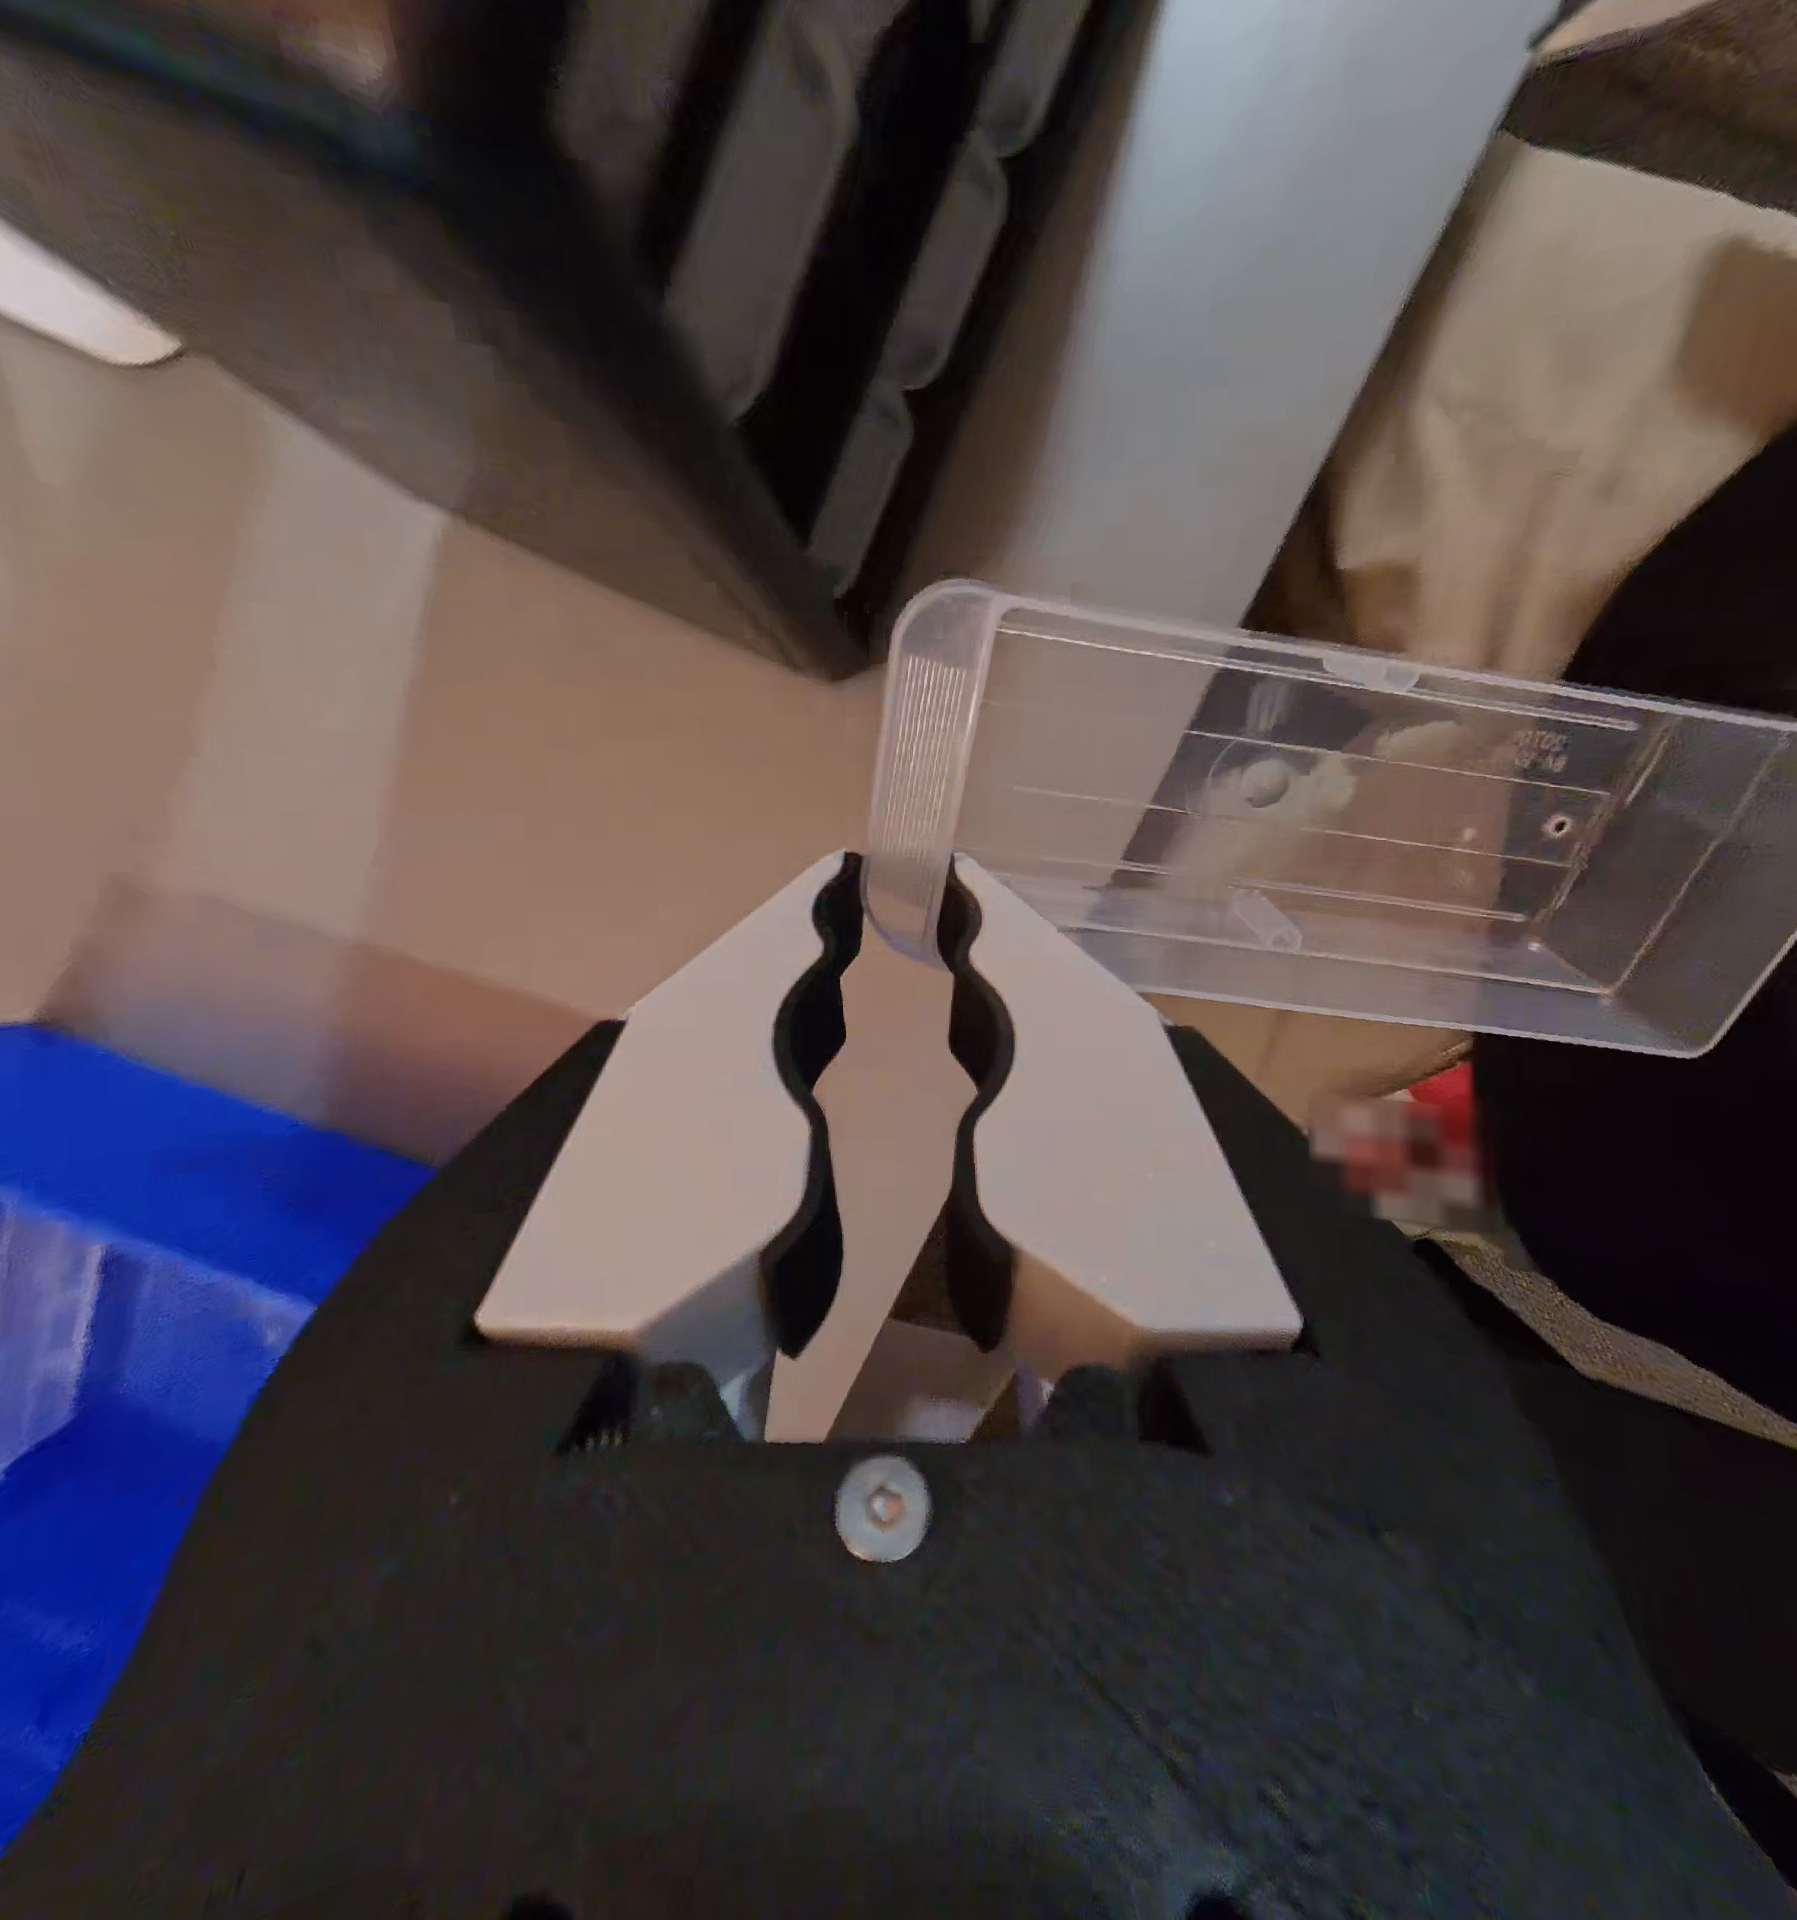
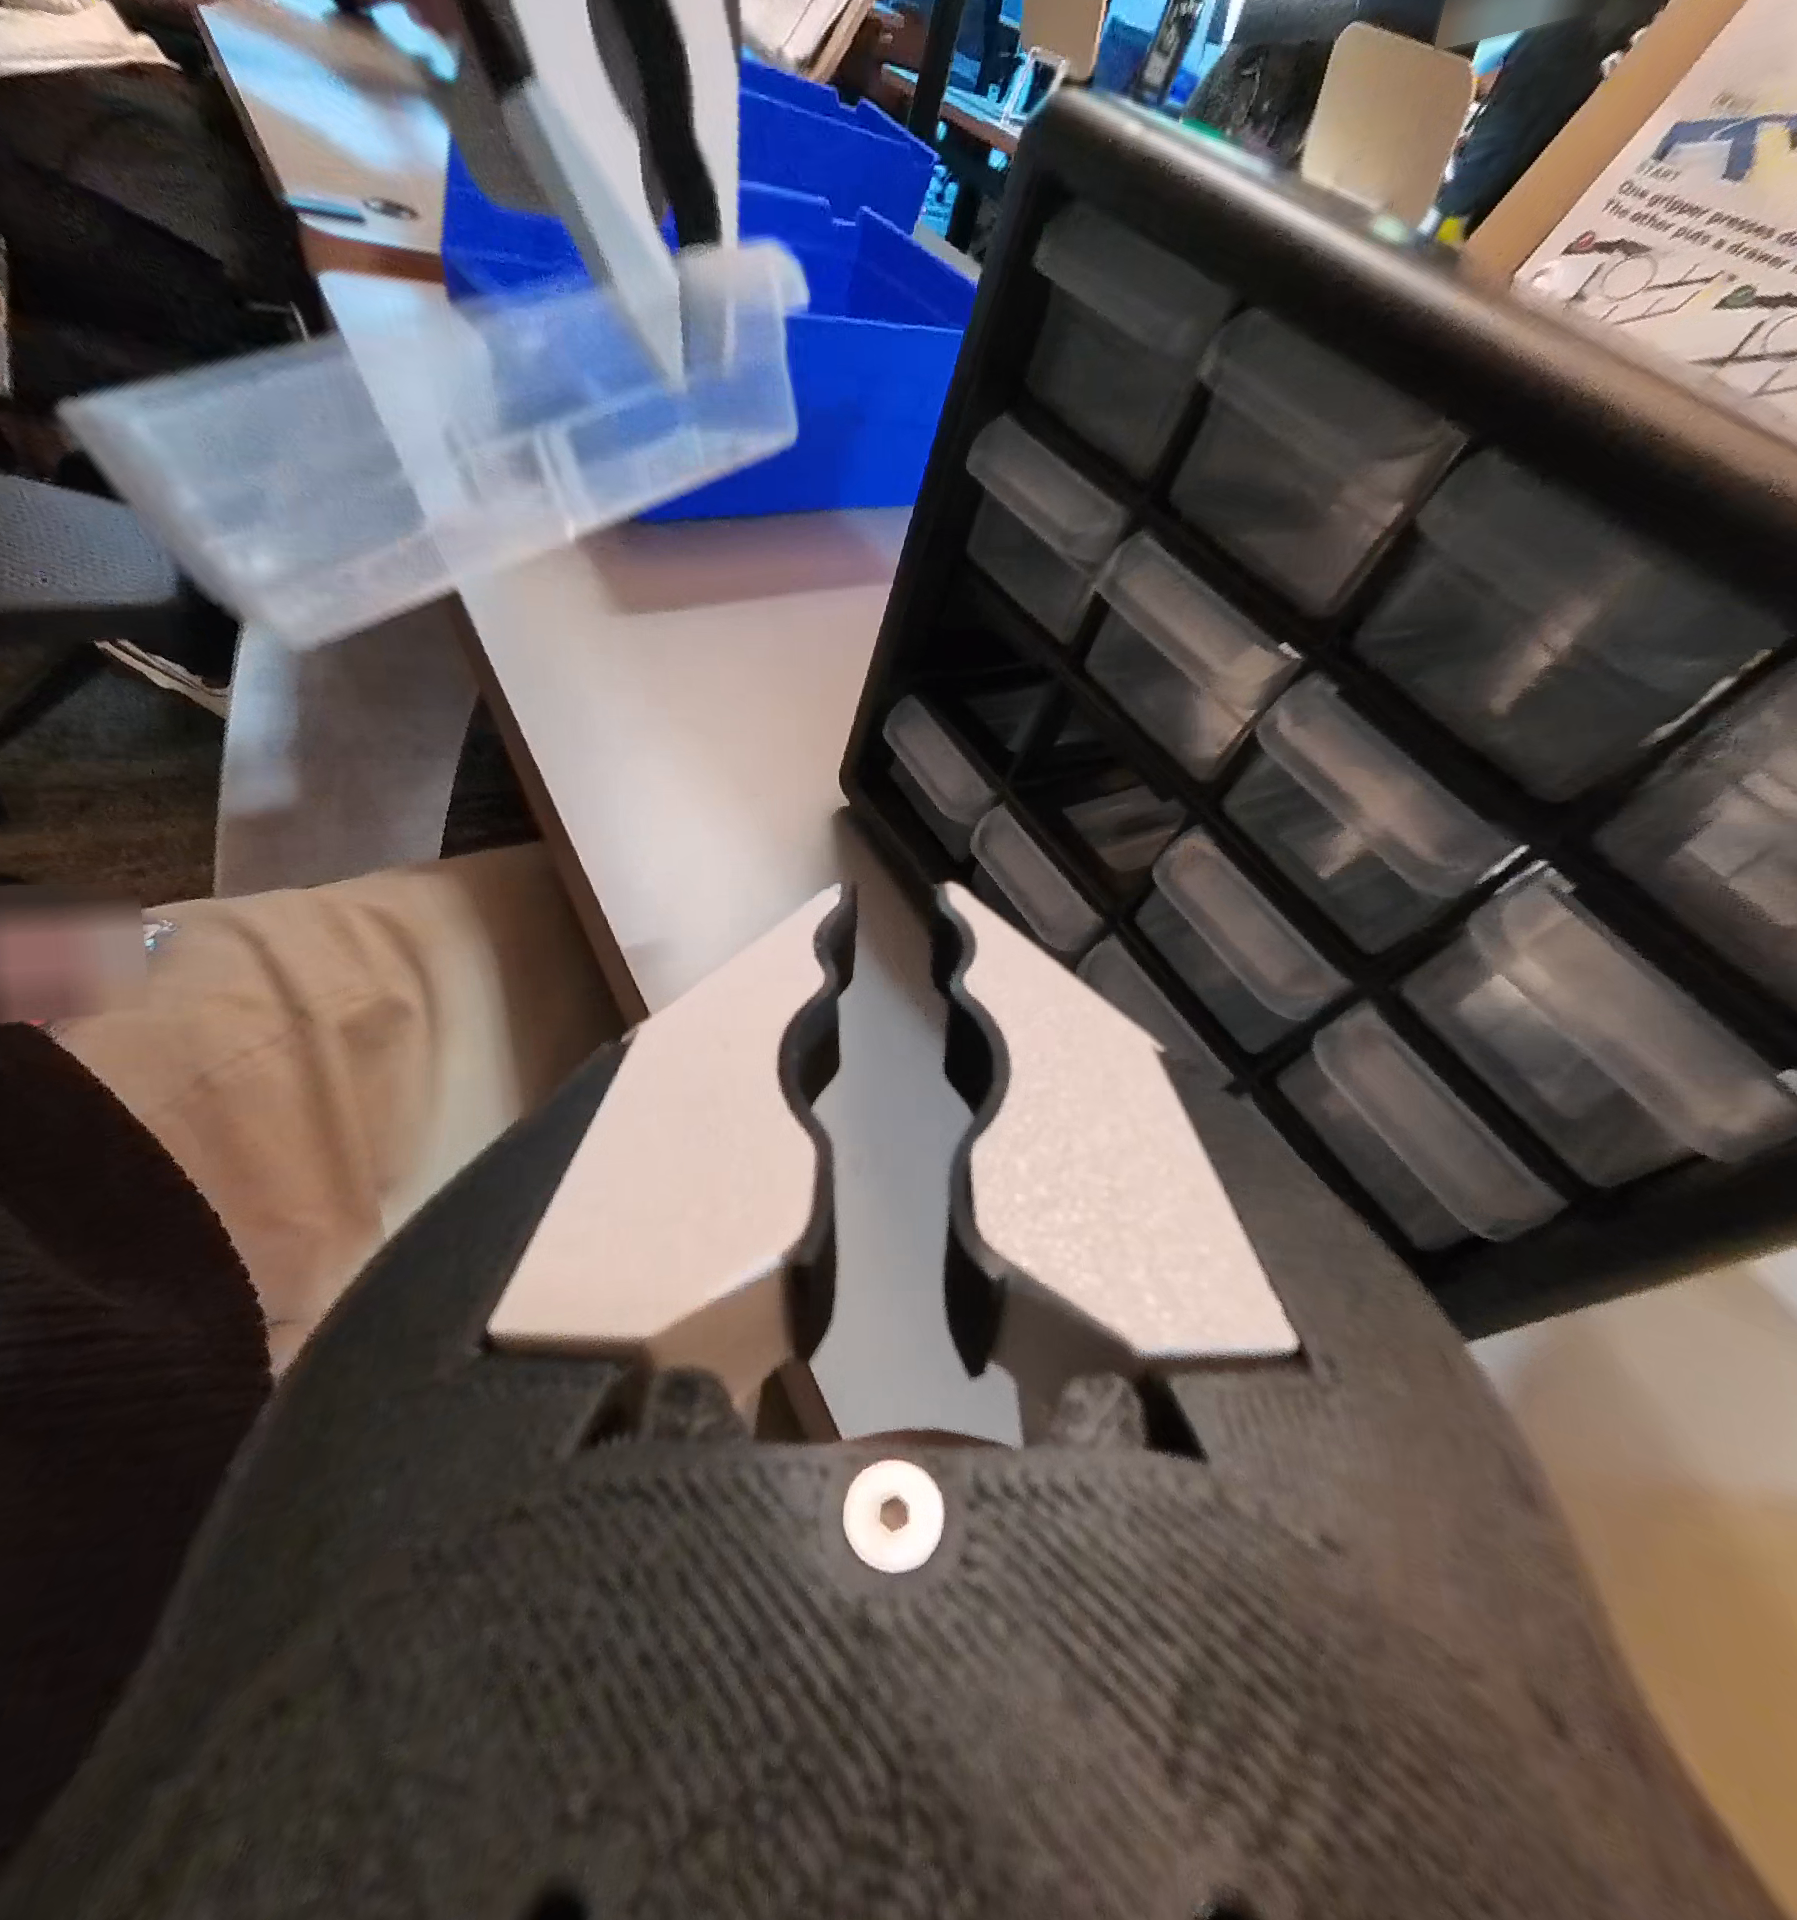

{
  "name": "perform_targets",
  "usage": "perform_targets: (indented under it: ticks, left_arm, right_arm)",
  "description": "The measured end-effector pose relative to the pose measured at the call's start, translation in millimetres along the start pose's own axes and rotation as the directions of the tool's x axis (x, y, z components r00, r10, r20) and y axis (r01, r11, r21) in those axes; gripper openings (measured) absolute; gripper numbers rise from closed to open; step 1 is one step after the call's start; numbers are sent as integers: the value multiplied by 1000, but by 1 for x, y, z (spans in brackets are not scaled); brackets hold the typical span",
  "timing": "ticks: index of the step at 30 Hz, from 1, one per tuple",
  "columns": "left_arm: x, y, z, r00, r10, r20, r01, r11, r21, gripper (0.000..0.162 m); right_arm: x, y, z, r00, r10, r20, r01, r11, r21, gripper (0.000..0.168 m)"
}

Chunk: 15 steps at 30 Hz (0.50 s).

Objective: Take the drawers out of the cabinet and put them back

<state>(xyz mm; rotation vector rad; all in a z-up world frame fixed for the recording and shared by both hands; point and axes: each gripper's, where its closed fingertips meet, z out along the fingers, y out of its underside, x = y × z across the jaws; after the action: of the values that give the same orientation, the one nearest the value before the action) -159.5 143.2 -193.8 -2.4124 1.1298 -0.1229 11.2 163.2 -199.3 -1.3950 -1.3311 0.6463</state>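
My left gripper (image 1: 902, 871) is shut on the ribbed front tab of a clear plastic drawer (image 1: 1393, 831) and holds it in the air, its body pointing right. The black cabinet (image 1: 458, 343) lies above and left of it. In the right wrist view the same drawer (image 2: 426, 457) hangs from the left gripper (image 2: 702, 312) at the upper left, off the table's front edge. The black cabinet (image 2: 1496, 343) stands at the right with several translucent drawers (image 2: 1320, 457) in it and open slots (image 2: 1019, 717) at its lower left. My right gripper (image 2: 896, 904) is empty, jaws slightly apart, just in front of the cabinet's lower left corner.
Blue bins (image 2: 832, 312) stand on the grey table (image 2: 665, 727) behind the held drawer; one shows in the left wrist view (image 1: 94, 1247). A person's tan trouser leg (image 2: 333, 1039) is at the table's front edge. A printed sheet (image 2: 1725, 229) leans behind the cabinet. An office chair (image 2: 32, 561) stands at left.
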Motion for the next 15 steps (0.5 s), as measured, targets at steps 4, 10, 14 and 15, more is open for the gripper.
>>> perform_targets:
  ticks: [4, 10, 14, 15]
  left_arm:
    - [24, -14, 21, 996, 70, -51, -69, 997, 17, 16]
    - [55, -39, 31, 976, 99, -196, -79, 991, 108, 15]
    - [36, -46, 43, 999, 12, -40, -9, 996, 85, 14]
    - [34, -48, 45, 1000, 3, 3, -4, 996, 91, 14]
  right_arm:
    - [1, -4, -1, 999, -32, -16, 32, 999, 5, 12]
    - [-4, -9, 2, 999, -27, 31, 26, 999, 35, 13]
    - [3, -15, -1, 997, 72, 39, -74, 996, 50, 13]
    - [7, -19, -3, 996, 86, 29, -88, 995, 56, 13]
